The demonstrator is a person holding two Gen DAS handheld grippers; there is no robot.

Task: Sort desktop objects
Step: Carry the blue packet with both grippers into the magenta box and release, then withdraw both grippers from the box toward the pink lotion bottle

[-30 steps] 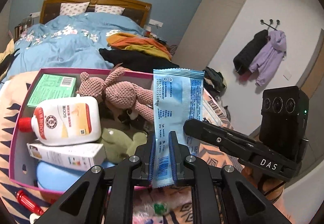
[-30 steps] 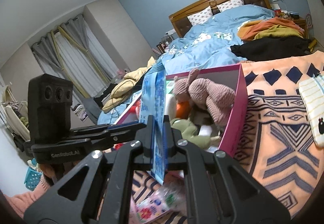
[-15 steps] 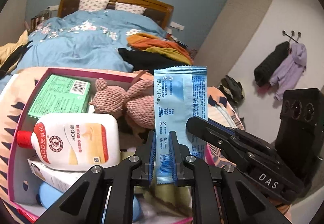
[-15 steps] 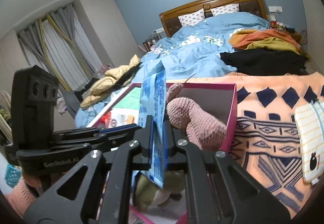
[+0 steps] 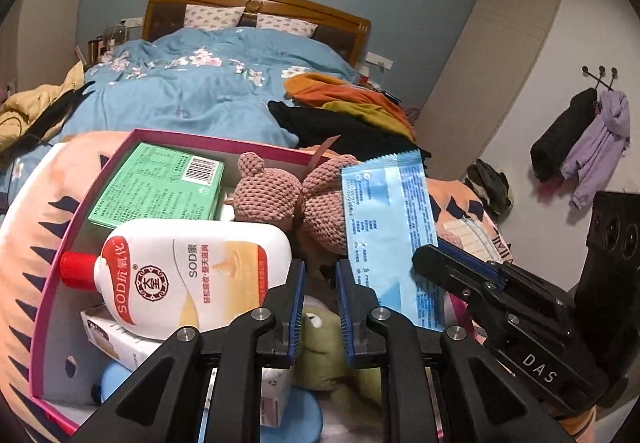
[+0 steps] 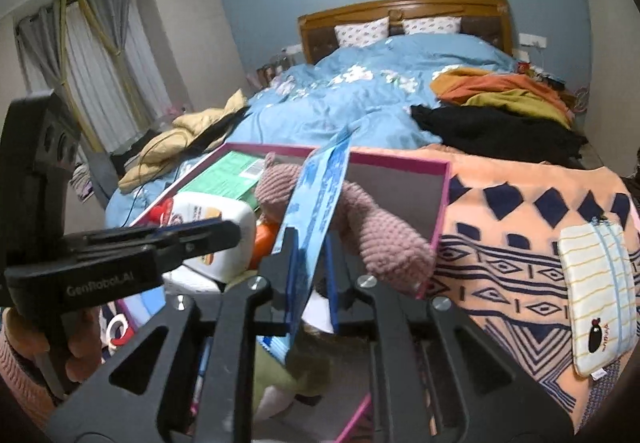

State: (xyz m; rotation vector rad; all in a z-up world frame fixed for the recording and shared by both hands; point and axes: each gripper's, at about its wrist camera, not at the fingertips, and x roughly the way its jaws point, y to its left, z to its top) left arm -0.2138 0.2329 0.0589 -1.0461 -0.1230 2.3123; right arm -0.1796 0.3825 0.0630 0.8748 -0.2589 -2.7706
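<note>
blue sachet (image 5: 390,239) long axis runs roughly upright, top edge tipped away toward the bed (image 5: 208,91); flat foil pack, light blue with a darker printed band, crimped ends. it hangs over the pink box (image 5: 56,255), in front of the knitted toy (image 5: 288,199). left gripper (image 5: 320,307) fingers parted, nothing between them, sachet just right of it. right gripper (image 6: 308,275) jaws apart too; sachet (image 6: 316,219) lies against its left pad, real clamp: cannot tell.
</note>
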